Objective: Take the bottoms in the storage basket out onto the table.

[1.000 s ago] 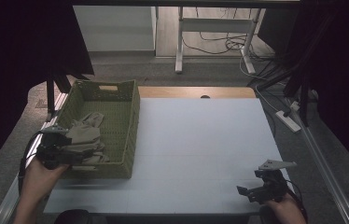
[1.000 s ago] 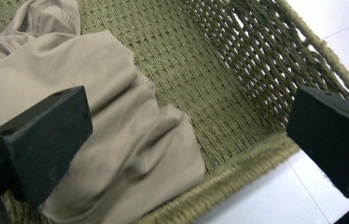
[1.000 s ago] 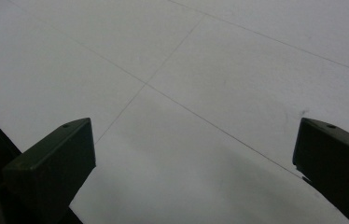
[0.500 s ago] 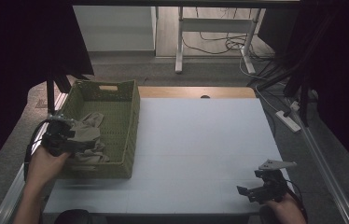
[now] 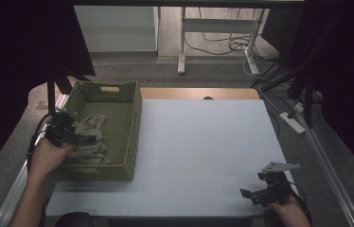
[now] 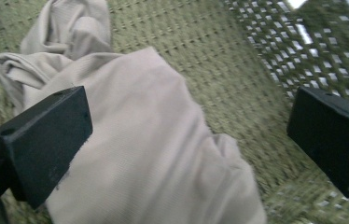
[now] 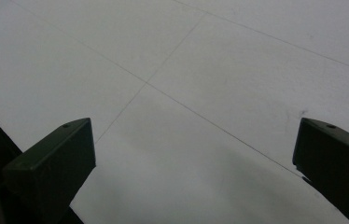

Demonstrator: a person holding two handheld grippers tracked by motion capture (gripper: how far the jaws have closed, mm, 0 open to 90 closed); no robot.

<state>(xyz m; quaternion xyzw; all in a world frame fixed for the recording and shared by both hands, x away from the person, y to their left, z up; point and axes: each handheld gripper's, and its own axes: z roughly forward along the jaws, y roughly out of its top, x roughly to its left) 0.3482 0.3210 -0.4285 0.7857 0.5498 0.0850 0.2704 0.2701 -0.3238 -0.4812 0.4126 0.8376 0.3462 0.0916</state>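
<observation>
Cloth (image 5: 89,142) lies crumpled inside the basket (image 5: 135,123), toward its near-left corner, resting on the woven floor. Basket sits at the left edge of the bench (image 5: 203,151).

Left tool (image 5: 73,136) is over the basket's left wall, reaching in above the cloth. In the left gripper view its jaws stand wide apart: one is against or just over the cloth's (image 6: 154,154) smooth main fold, the other hangs over bare basket floor (image 6: 219,70) near the mesh wall. Nothing is clamped yet. Whether the first jaw touches the fabric cannot be told.

Right tool (image 5: 260,194) rests far from the basket, at the near-right corner of the bench. Jaws wide apart, holding nothing; the right gripper view has bare bench (image 7: 186,93) between them.

Step in hand, as judged: taking hold of the cloth to lift it out of the basket.

Notes for a good grasp:
- Shift the left tool so both jaws straddle a raised fold, not one jaw on cloth and one on weave.
- Lower until the jaw tips sink into the bulk of the fold, then close; a shallow pinch will likely slip off smooth fabric.
- Keep the far jaw clear of the mesh wall so it does not catch in the holes.
- Lift straight up until the trailing cloth clears the basket rim before moving toward the bench; dragging sideways could tip or slide the basket.
</observation>
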